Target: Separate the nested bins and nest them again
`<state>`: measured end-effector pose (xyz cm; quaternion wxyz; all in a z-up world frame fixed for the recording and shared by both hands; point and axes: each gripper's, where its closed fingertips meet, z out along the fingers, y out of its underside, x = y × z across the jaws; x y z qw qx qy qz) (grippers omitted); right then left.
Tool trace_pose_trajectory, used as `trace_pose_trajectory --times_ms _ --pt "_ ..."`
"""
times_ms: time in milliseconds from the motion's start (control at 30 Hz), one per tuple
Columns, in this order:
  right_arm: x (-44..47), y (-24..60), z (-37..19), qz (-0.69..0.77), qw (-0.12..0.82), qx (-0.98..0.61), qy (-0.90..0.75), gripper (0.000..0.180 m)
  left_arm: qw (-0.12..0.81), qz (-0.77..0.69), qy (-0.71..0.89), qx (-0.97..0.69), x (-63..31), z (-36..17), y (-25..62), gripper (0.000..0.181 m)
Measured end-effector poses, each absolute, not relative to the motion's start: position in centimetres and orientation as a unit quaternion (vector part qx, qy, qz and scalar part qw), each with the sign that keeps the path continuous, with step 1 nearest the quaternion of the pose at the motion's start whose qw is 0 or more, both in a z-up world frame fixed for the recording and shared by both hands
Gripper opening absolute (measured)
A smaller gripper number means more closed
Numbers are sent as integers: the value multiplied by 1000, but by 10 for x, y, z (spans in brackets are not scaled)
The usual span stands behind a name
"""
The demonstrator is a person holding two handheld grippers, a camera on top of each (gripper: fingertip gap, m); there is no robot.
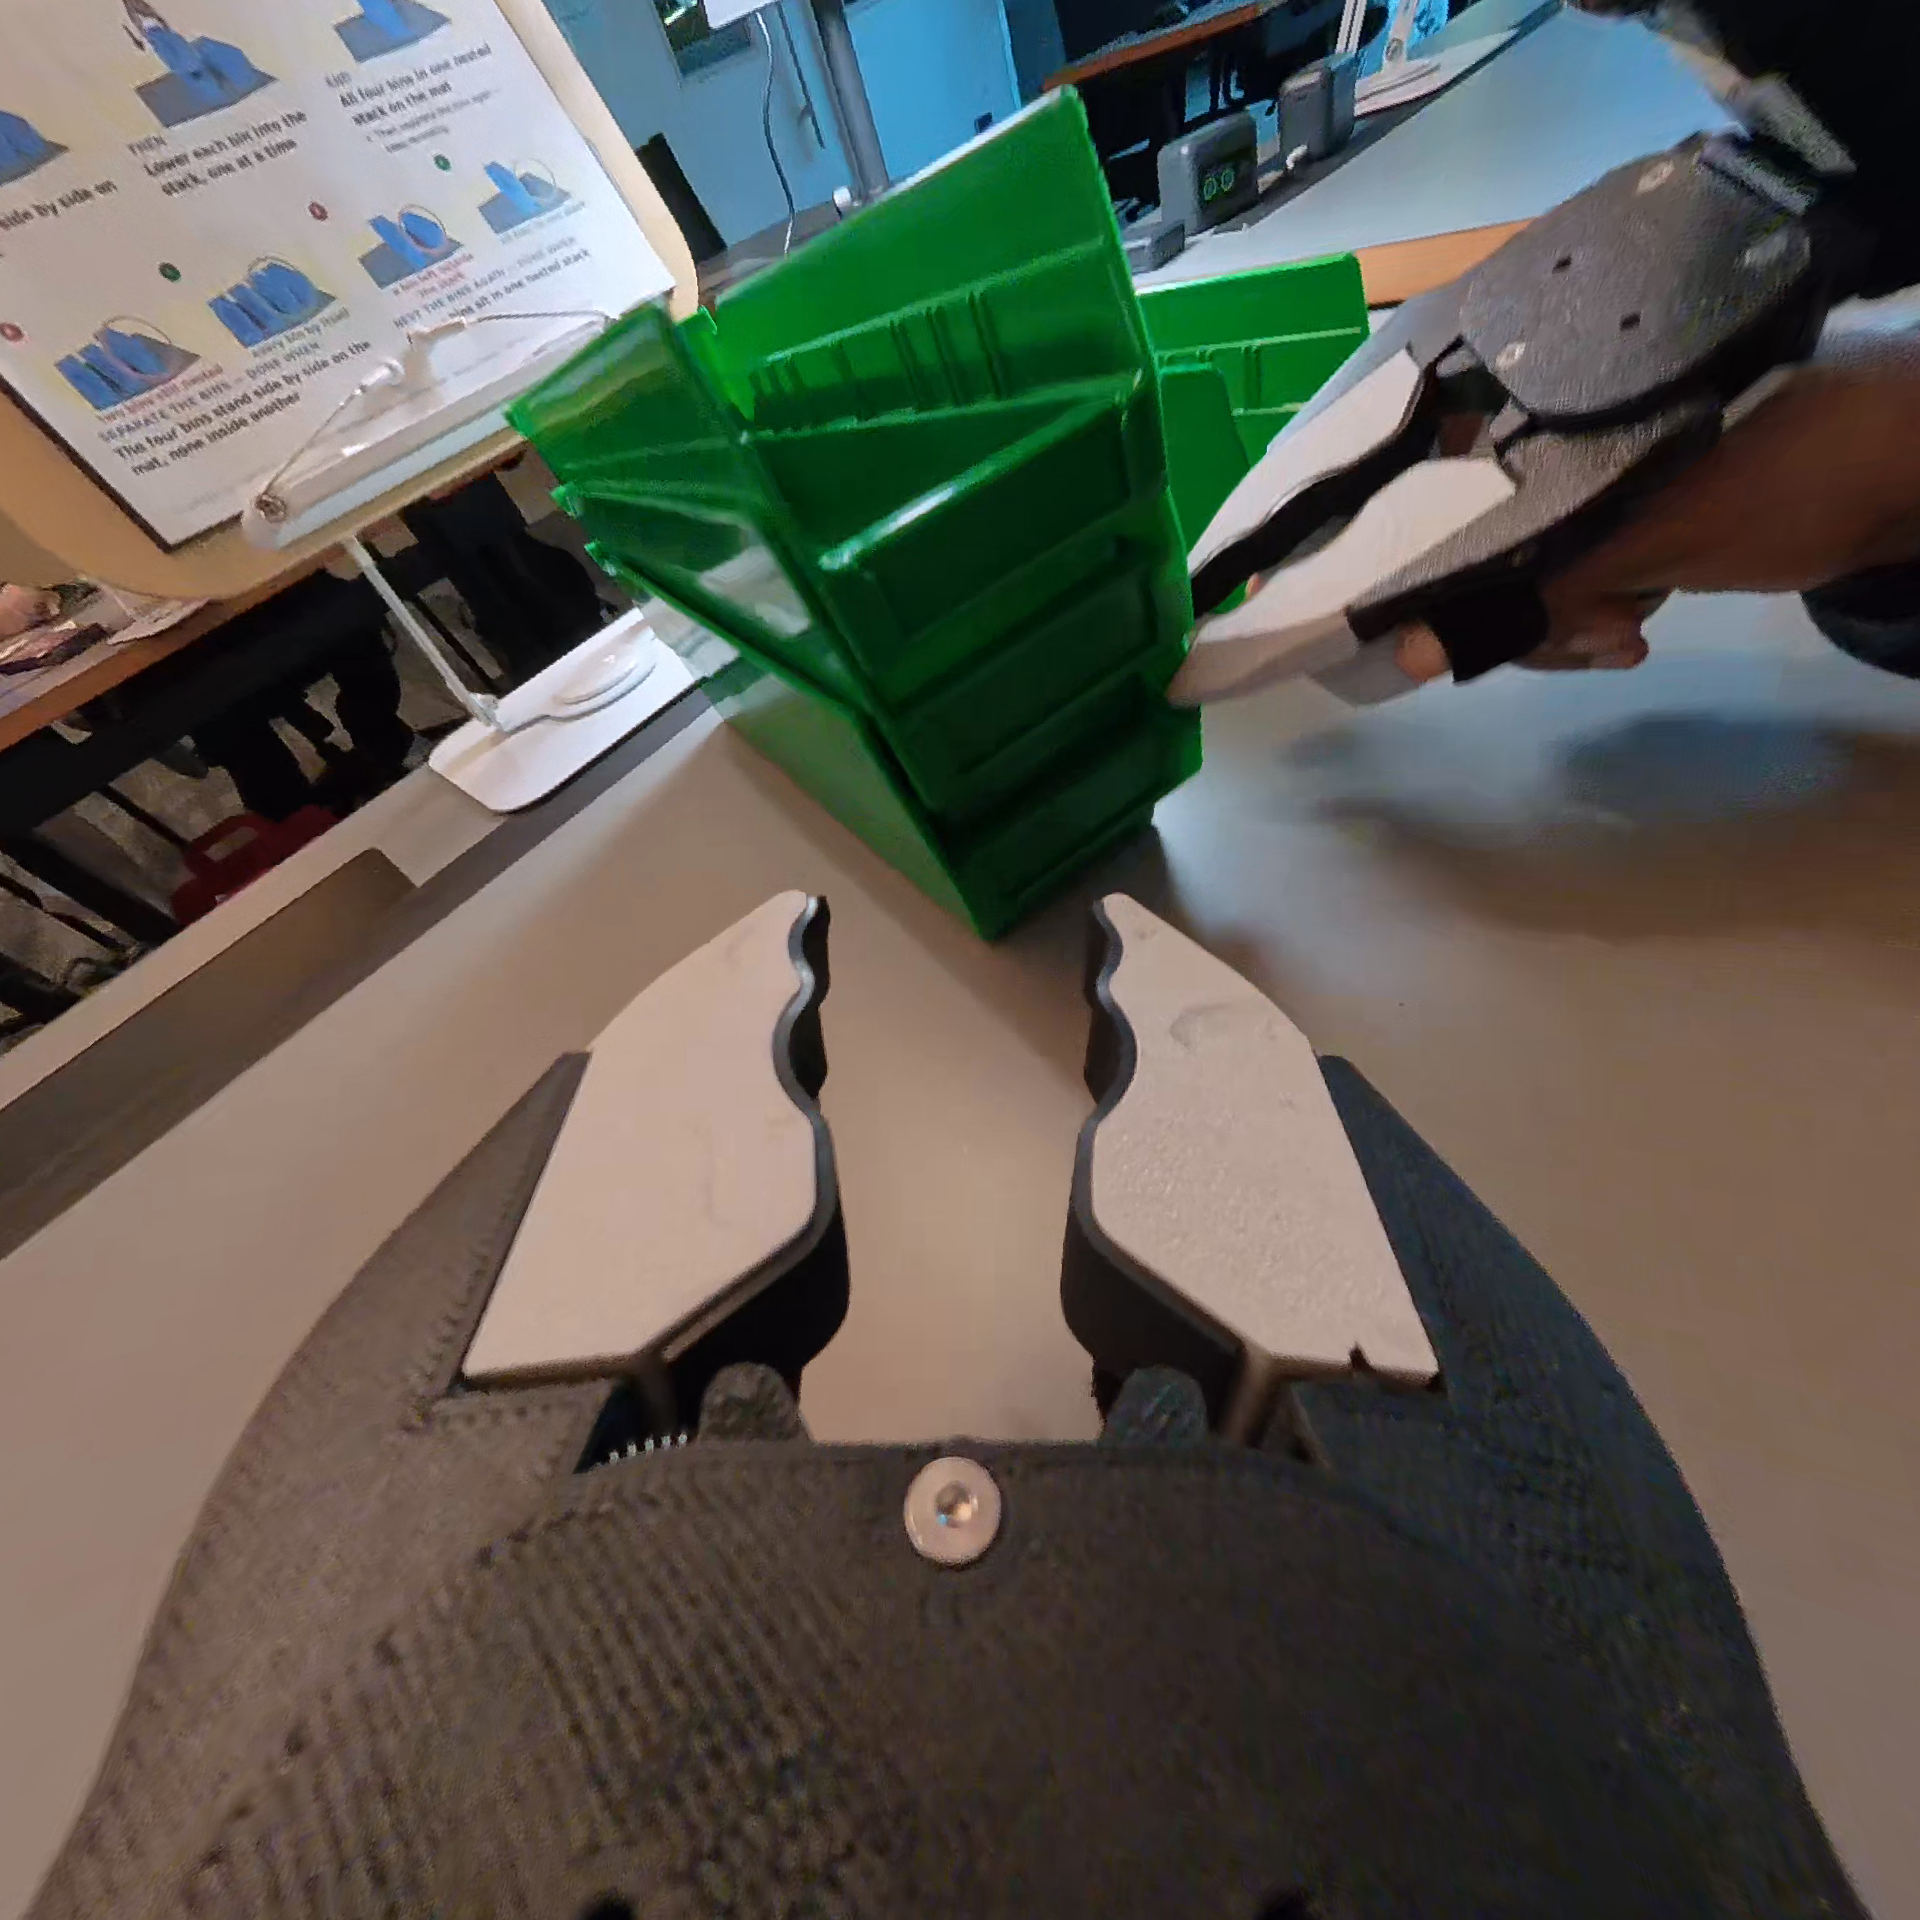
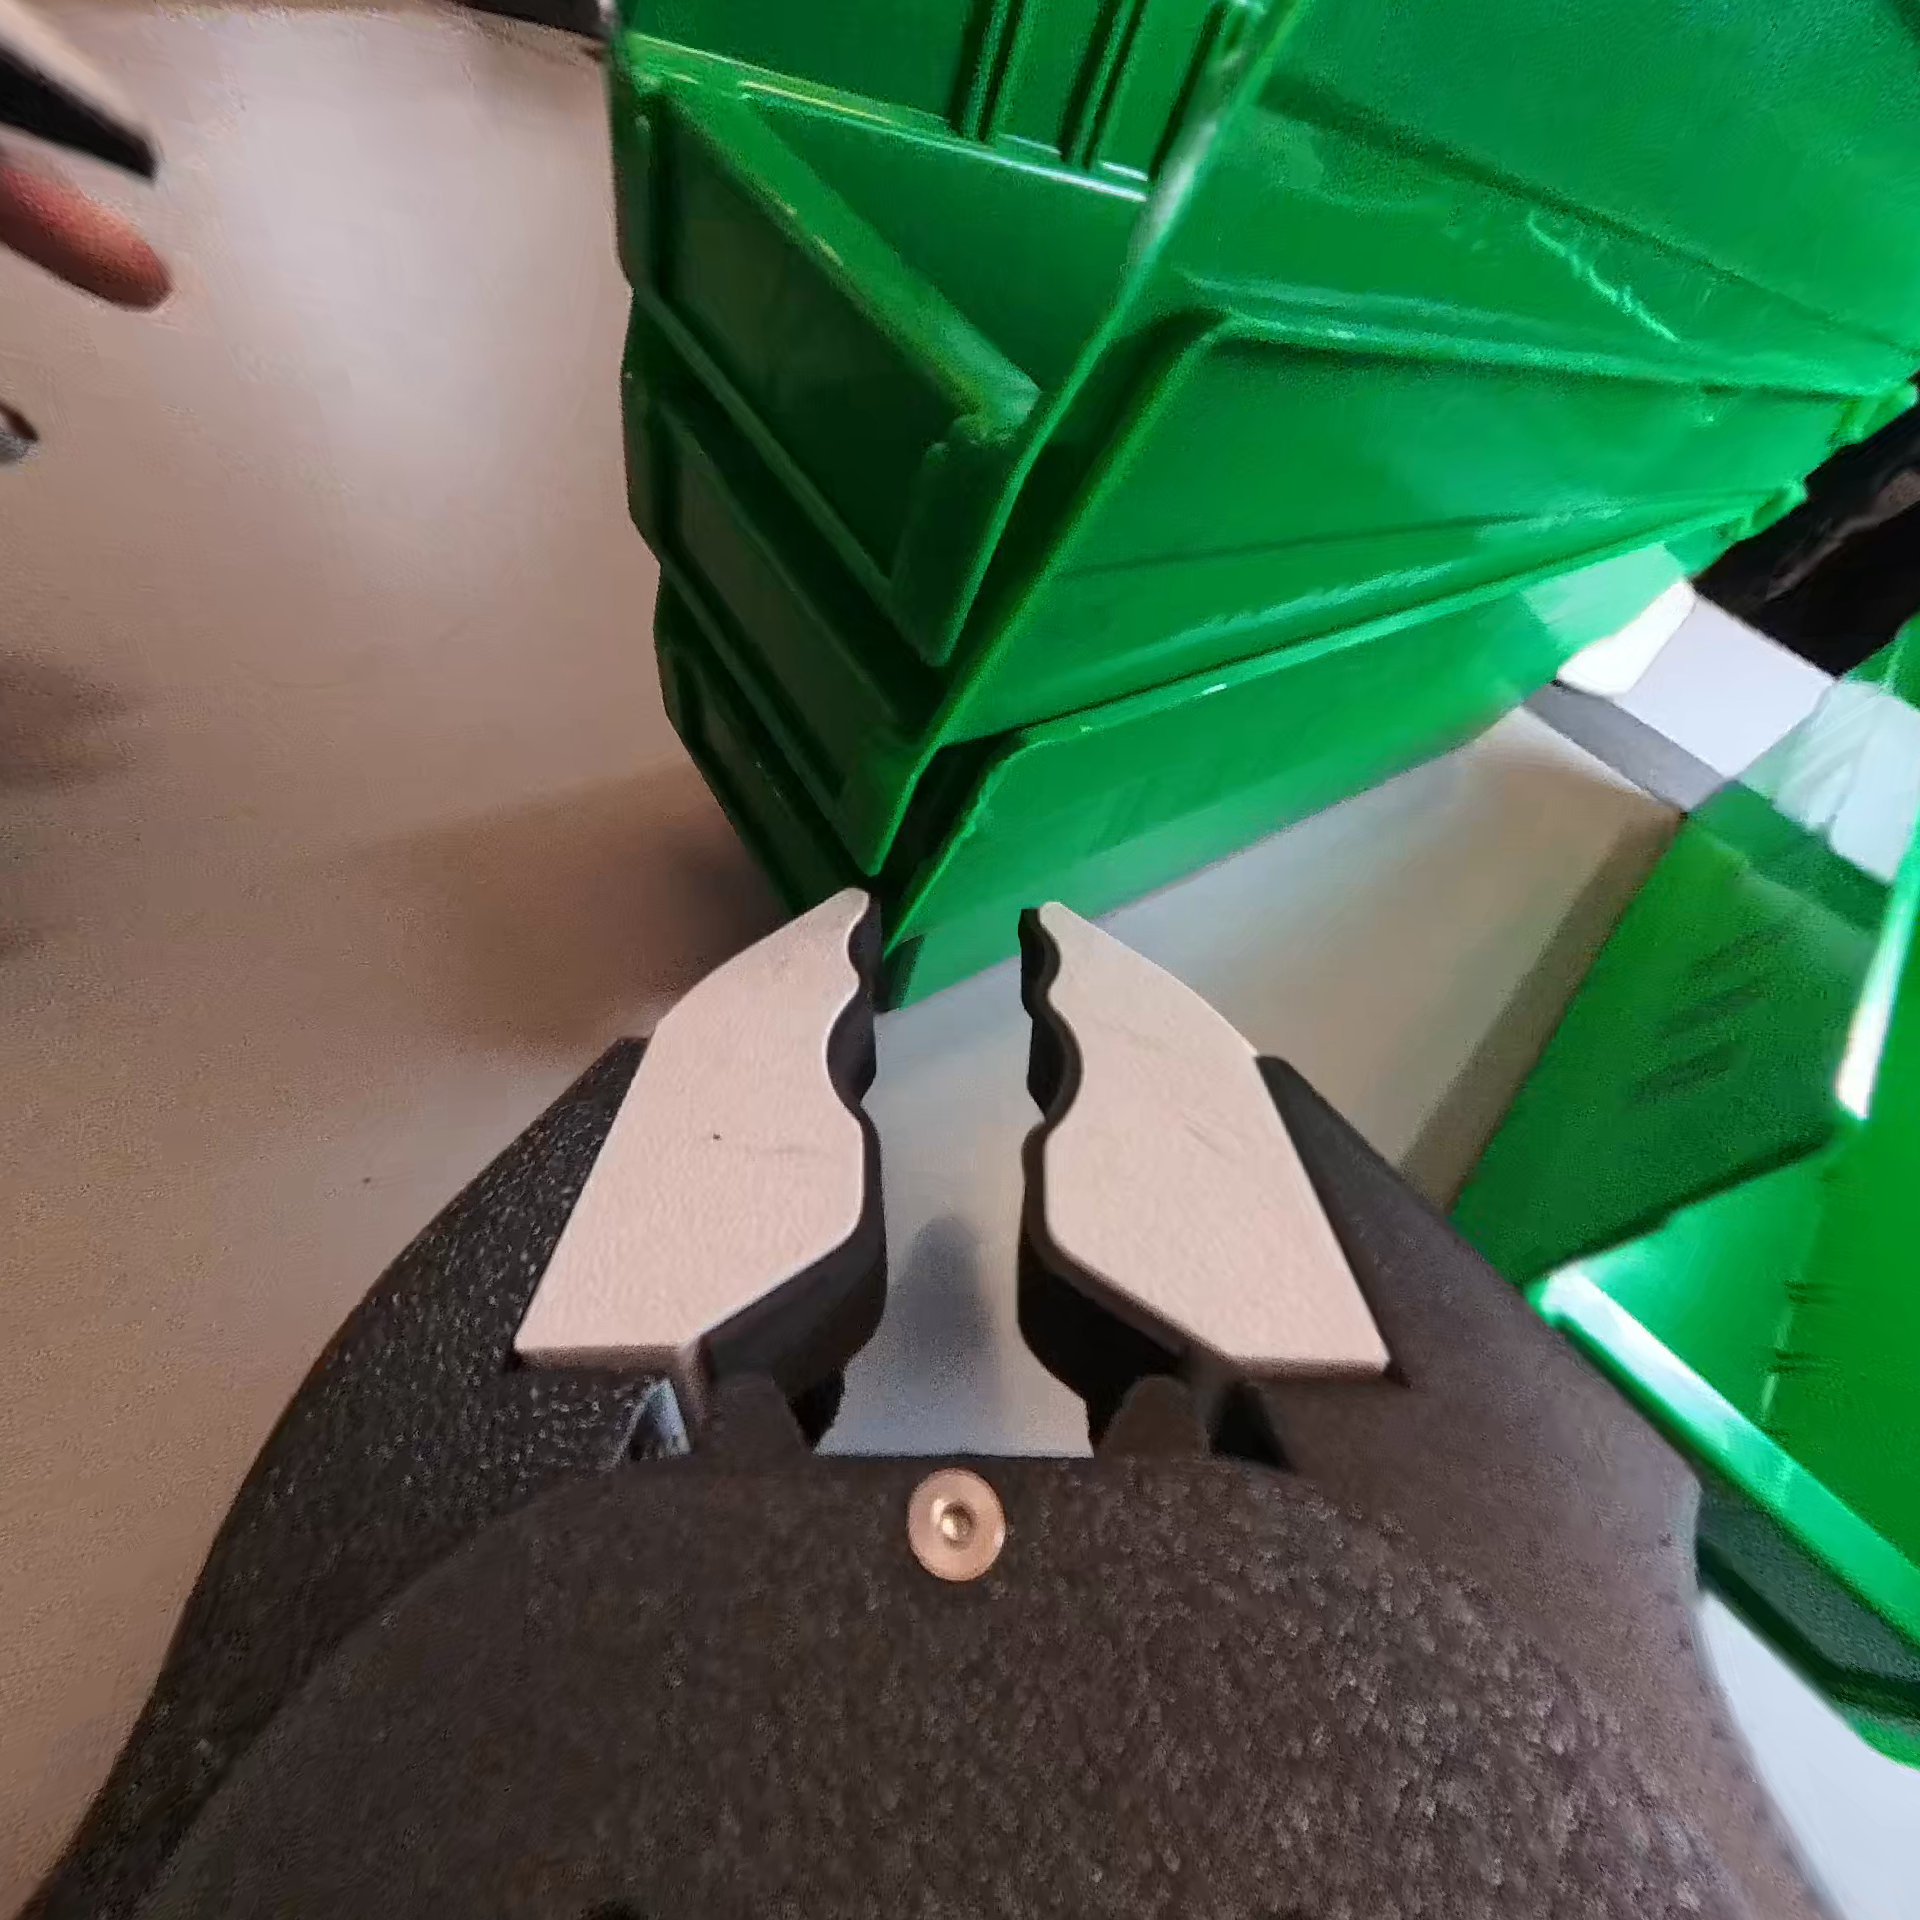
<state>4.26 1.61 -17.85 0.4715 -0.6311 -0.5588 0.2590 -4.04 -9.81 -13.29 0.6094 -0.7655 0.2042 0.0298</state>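
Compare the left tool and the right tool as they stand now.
The left tool hangs back from the green bin stack, touching nothing; the right tool has its tips at the stack's corner. The left tool's gap is wide, the right tool's narrower. Both are open, with grey fingers on black bodies.
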Motion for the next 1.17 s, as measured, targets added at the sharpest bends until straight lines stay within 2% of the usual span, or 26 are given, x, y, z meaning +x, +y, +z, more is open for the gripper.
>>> trace_pose_trajectory --times_ms 100,400,500,600,700,833,1000,1167 --pt "60 38 -179 215 494 -650 -536 7 605 24 202 -770 -42 -140 -102 45" --pt "68 45 -182 217 487 -650 -541 9 602 55 278 -746 -6 -119 -83 45" --pt "70 37 -169 237 486 -639 -547 21 563 81 342 -748 11 -110 -69 39" --pt "83 25 -144 266 504 -627 -531 48 526 102 396 -746 28 -97 -47 39" --pt "108 15 -129 289 511 -633 -504 65 507 134 434 -732 44 -78 -19 40" --pt "146 6 -132 296 513 -646 -482 72 379 185 498 -758 55 -95 11 51" --pt "180 -9 -138 315 523 -646 -458 69 214 236 526 -789 41 -135 37 46" --pt "189 -10 -141 336 530 -647 -433 67 169 157 513 -827 46 -139 36 32"
